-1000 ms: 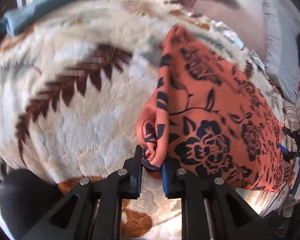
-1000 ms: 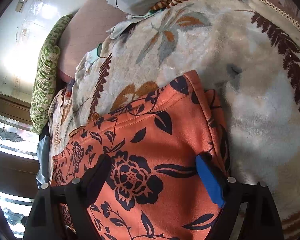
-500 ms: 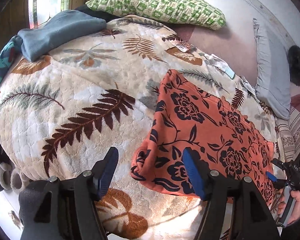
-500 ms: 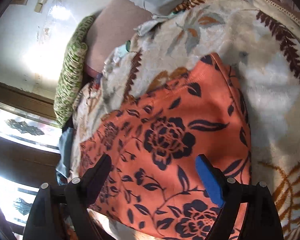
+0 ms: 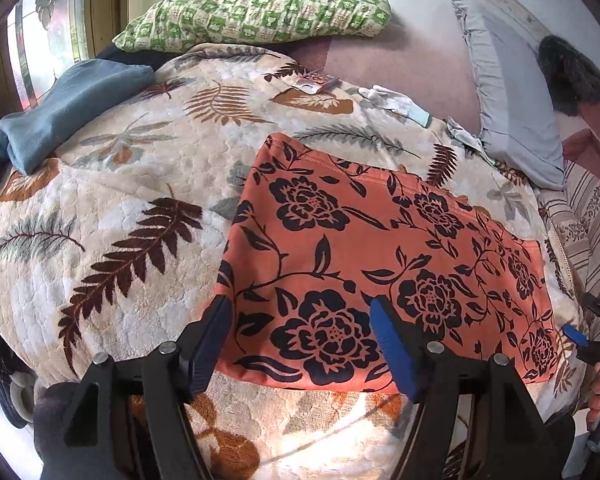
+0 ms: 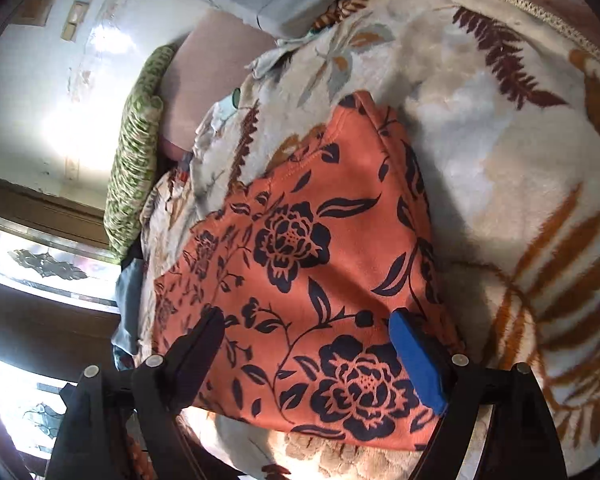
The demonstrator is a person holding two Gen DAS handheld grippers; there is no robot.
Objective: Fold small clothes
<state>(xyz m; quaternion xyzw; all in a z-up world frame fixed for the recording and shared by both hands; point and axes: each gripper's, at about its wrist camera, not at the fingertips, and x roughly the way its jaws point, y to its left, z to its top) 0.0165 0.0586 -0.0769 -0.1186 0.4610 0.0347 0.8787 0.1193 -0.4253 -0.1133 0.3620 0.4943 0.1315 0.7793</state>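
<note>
You held the left gripper [image 5: 300, 336] and right gripper [image 6: 308, 356] spread wide, empty, above the orange floral garment [image 5: 380, 264], which lay flat on the leaf-print blanket [image 5: 100, 208]. One fold looked complete; the next needed an edge pinched and carried across

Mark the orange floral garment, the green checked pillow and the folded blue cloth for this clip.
orange floral garment [image 5: 380, 248]: left wrist view, middle of its flat top layer.
green checked pillow [image 5: 256, 14]: left wrist view, centre of its patterned face.
folded blue cloth [image 5: 76, 108]: left wrist view, middle of its upper surface.
</note>
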